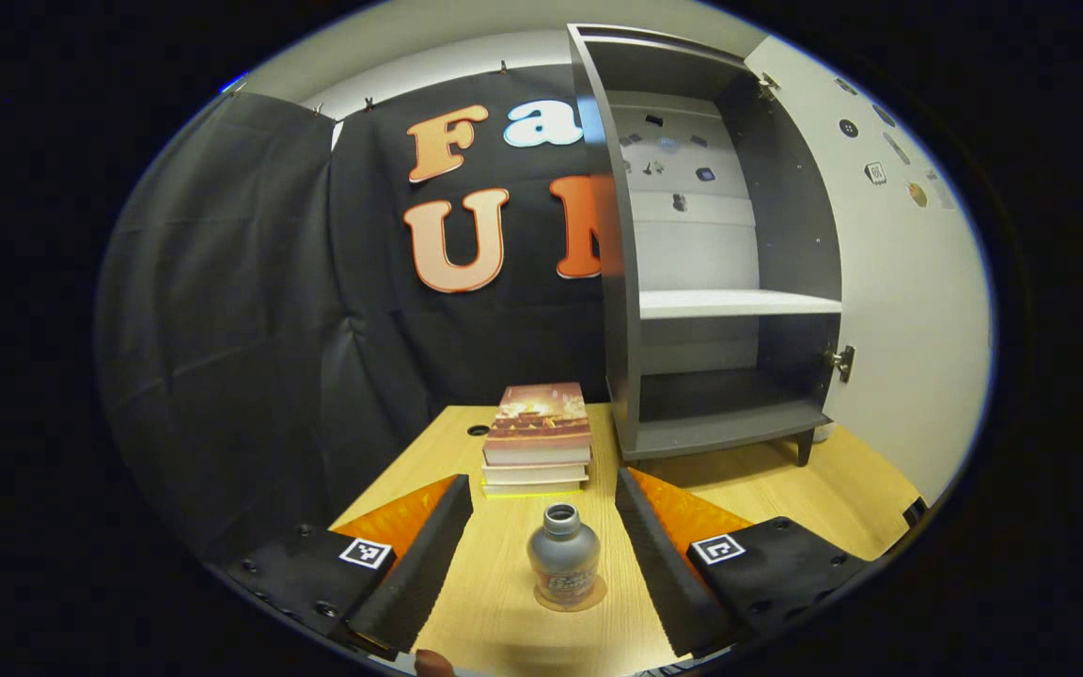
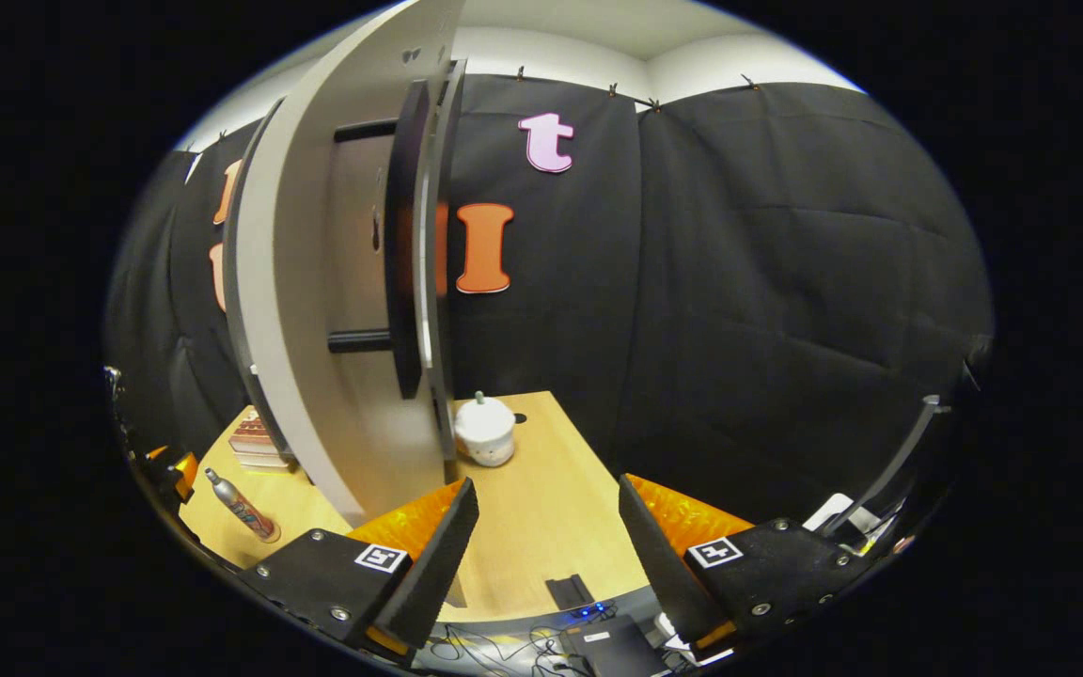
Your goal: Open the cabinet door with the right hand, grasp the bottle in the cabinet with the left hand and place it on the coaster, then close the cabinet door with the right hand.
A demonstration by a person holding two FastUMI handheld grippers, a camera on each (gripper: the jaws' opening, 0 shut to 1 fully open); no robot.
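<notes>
**Bottle on coaster, cabinet door open**

Lower centre of the left gripper view: the left gripper point(image 1: 541, 555) has its fingers apart, with the bottle point(image 1: 564, 557) upright on the coaster point(image 1: 588, 598) between them, untouched. Beyond lie stacked books point(image 1: 538, 437); right of them, the cabinet point(image 1: 720, 282) shows bare shelves. The right gripper point(image 2: 546, 545) also gapes, beside the open door point(image 2: 335, 310).

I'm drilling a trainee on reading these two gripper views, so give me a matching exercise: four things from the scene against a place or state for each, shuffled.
Things:
1. bottle
2. cabinet door
3. stack of books
4. white jar

Places or states:
A. swung open
B. left of the cabinet
C. upright on the coaster
D. on the table behind the door

Pairs: 1-C, 2-A, 3-B, 4-D
</notes>
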